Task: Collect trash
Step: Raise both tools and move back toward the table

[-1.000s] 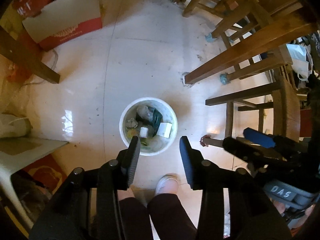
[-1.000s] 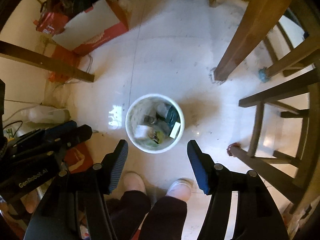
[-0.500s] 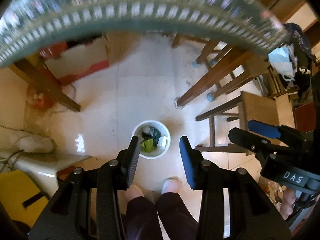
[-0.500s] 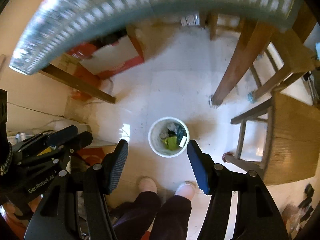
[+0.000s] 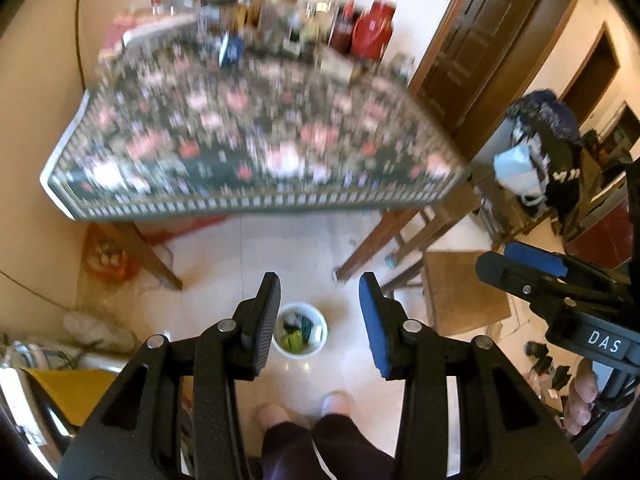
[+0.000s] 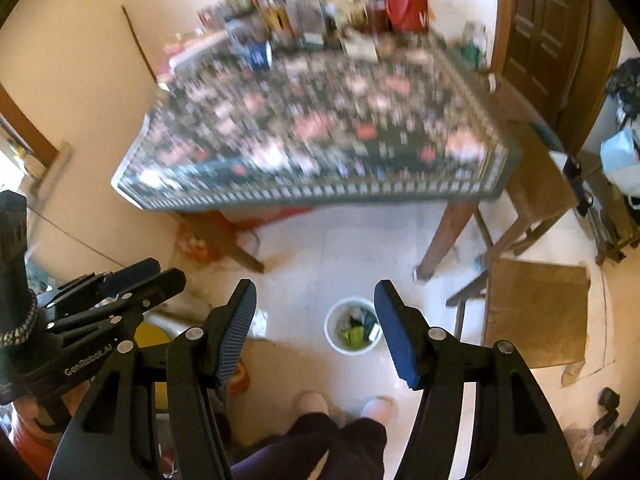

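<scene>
A white trash bin (image 5: 301, 335) (image 6: 353, 330) stands on the pale tiled floor far below, holding mixed rubbish with a green piece on top. My left gripper (image 5: 318, 286) hangs high above it, jaws open with nothing between them. My right gripper (image 6: 316, 292) is likewise high up and open, empty, with the bin seen just inside its right finger. Each gripper also shows at the other view's edge: the right gripper (image 5: 560, 280) and the left gripper (image 6: 112, 300). A table (image 5: 256, 136) (image 6: 320, 136) with a dark flowered cloth lies ahead, blurred.
Bottles, jars and a red container (image 6: 406, 0) crowd the table's far side. A wooden stool (image 5: 464, 292) (image 6: 536, 312) stands right of the bin. The person's feet (image 5: 304, 410) are near the bin. A dark wooden door (image 5: 500, 40) is at the back right.
Both grippers have risen a long way from just above the bin; the bin looks much smaller and the table's top has come into view. Jaw widths are unchanged.
</scene>
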The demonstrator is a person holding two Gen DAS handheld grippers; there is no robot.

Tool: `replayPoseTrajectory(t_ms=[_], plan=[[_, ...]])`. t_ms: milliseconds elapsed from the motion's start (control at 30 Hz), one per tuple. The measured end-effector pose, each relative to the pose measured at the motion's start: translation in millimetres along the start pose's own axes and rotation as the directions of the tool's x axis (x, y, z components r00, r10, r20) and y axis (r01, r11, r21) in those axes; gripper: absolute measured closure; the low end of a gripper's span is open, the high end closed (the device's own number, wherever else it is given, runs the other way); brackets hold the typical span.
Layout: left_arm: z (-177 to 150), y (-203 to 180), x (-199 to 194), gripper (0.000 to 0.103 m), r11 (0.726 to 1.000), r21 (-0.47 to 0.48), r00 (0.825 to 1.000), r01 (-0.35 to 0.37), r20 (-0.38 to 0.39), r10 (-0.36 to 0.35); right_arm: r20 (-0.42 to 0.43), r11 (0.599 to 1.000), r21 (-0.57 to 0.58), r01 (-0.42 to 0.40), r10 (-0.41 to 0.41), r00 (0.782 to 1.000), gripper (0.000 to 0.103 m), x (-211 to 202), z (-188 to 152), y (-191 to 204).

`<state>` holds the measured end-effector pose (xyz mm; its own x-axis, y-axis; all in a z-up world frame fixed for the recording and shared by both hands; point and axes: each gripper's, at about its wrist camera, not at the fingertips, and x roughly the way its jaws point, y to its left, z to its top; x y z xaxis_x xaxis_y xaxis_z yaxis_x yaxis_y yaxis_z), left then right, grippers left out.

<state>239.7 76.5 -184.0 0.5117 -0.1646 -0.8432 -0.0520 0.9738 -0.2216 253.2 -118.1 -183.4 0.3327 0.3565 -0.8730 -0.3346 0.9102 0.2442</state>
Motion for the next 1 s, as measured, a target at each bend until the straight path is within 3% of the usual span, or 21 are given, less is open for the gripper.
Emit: replayPoseTrajectory(t_ms=[133, 267, 400, 533, 633, 700, 767, 833, 1000], plan=[[12.1, -1.3, -52.7, 0.063, 1.000, 0.011, 0.995, 0.027, 0.092, -0.028, 0.113, 1.000, -0.026, 0.013, -0.010, 0.994, 0.045, -52.0, 10.8, 26.0], [23.1, -0.8, -103.1, 0.063, 0.998, 0.051, 0.980, 0.032, 0.194, -0.041, 0.216, 0.998, -0.047, 0.035, -0.024, 0.976, 0.045, -98.1, 18.6, 44.2], [30.1, -0.3, -142.3, 0.063, 0.997, 0.075, 0.955, 0.026, 0.292, -0.047, 0.326, 0.996, -0.058, 0.072, -0.049, 0.944, 0.045, -136.0, 23.0, 62.7], [41.1, -3.0, -173.1, 0.050, 0.995, 0.102, 0.919, -0.007, 0.393, -0.034, 0.418, 0.993, -0.061, 0.103, -0.068, 0.906, 0.043, -163.0, 26.4, 73.5], [49.0, -5.2, -185.4, 0.036, 0.993, 0.117, 0.901, -0.010, 0.433, -0.042, 0.467, 0.991, -0.057, 0.118, -0.078, 0.881, 0.029, -174.2, 30.1, 74.1], [55.3, -7.0, -187.5, 0.028, 0.993, 0.120, 0.891, -0.017, 0.453, -0.039, 0.512, 0.989, -0.038, 0.142, -0.103, 0.853, 0.017, -180.6, 33.8, 70.8], [62.0, -10.1, -186.5, 0.014, 0.992, 0.119, 0.881, -0.036, 0.473, -0.025, 0.540, 0.987, -0.018, 0.159, -0.124, 0.833, 0.012, -183.8, 39.0, 66.4], [69.0, -13.2, -181.9, 0.009, 0.992, 0.111, 0.872, -0.052, 0.489, -0.009, 0.556, 0.987, 0.001, 0.163, -0.136, 0.820, 0.011, -183.2, 48.5, 56.8], [95.2, -22.3, -158.4, 0.009, 0.995, 0.090, 0.871, -0.045, 0.491, -0.005, 0.564, 0.987, 0.011, 0.161, -0.139, 0.814, 0.011, -171.3, 74.1, 32.3]])
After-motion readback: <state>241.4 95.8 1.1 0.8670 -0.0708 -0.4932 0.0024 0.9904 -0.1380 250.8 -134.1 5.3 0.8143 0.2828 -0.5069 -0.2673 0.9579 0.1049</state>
